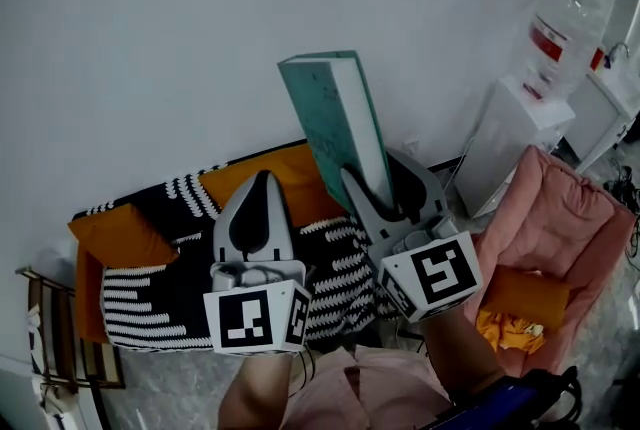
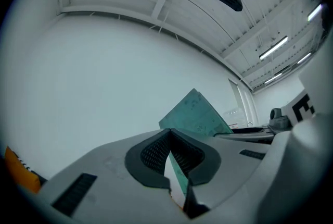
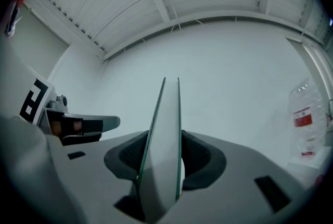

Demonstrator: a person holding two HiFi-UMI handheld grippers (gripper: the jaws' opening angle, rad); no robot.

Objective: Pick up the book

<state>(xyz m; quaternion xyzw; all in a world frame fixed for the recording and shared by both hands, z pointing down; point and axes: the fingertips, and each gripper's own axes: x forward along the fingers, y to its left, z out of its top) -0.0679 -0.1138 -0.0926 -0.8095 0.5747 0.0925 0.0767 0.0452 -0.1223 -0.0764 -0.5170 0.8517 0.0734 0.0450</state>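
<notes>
Book (image 1: 335, 113) is pinched at its lower edge between the right claw (image 1: 382, 180) jaws, lifted off the sofa (image 1: 150, 303). Its long axis runs straight out past the tips, leaning toward the left claw (image 1: 262, 180). Left claw, just beside, is closed on nothing. Beyond the top edge there's only bare wall (image 1: 150, 38), so open room all round.

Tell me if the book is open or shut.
Shut: the book has both green covers flat against its white pages, clamped between the right gripper's jaws.
</notes>
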